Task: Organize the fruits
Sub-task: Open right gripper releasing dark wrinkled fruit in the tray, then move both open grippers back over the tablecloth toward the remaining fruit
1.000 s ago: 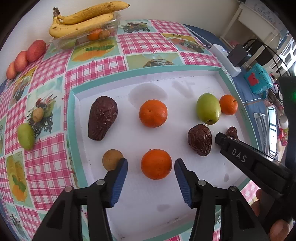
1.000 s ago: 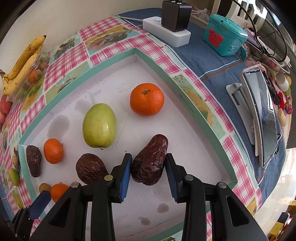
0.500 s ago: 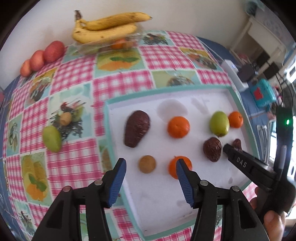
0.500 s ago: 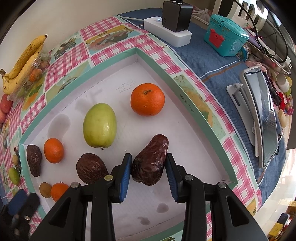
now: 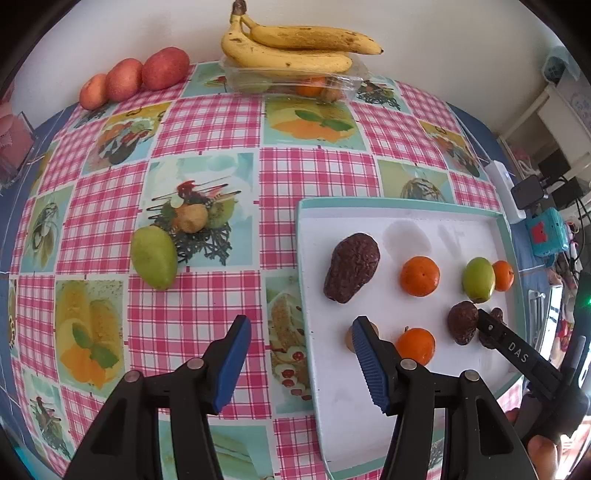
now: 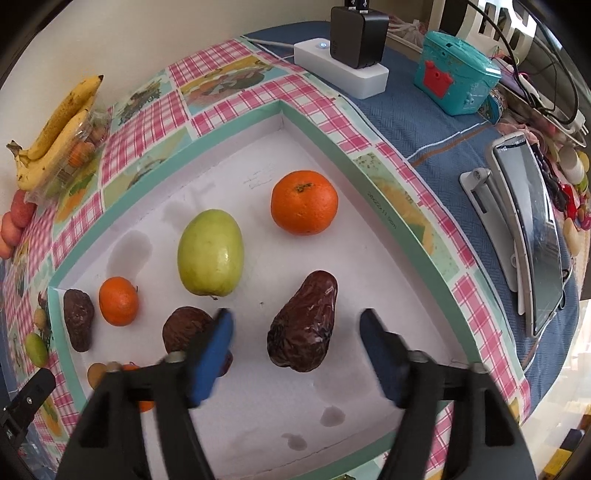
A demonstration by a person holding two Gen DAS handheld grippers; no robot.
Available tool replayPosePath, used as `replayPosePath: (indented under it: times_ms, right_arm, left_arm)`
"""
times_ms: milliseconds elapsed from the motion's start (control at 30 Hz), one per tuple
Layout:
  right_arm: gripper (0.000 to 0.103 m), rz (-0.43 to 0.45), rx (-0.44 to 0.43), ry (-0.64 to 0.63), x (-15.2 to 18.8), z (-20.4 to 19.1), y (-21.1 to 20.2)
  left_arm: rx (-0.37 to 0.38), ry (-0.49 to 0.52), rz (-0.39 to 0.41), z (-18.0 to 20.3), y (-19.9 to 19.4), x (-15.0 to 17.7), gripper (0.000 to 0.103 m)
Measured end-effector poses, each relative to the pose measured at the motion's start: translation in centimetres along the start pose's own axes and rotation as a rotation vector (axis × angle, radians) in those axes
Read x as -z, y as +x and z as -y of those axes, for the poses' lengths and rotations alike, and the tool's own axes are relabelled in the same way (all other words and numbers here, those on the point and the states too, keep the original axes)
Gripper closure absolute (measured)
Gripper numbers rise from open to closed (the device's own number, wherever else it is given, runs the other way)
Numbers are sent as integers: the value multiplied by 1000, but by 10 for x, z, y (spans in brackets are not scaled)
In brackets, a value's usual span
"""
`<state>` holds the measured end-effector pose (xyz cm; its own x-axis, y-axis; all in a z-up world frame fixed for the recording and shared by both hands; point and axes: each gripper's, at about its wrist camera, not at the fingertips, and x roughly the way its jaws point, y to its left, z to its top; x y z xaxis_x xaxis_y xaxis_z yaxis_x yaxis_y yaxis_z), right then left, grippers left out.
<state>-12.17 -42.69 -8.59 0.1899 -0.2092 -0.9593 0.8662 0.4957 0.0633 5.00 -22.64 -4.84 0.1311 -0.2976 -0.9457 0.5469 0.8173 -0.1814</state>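
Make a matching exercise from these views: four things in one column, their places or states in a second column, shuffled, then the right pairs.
Things:
1. bananas
2. green pear
3. right gripper
4. black charger

Places or states:
A. on the tablecloth, left of the white tray
B. plugged into the white power strip
C. on top of a clear plastic container
D. open around a wrinkled dark fruit, not touching it

Pairs: 1-C, 2-A, 3-D, 4-B
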Motion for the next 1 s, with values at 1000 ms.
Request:
replayPosePath:
  times_ms: [1000]
  right_arm:
    - [17, 189, -102, -78, 5, -61, -77]
  left_arm:
    - [-120, -202, 106, -107, -39, -13, 15]
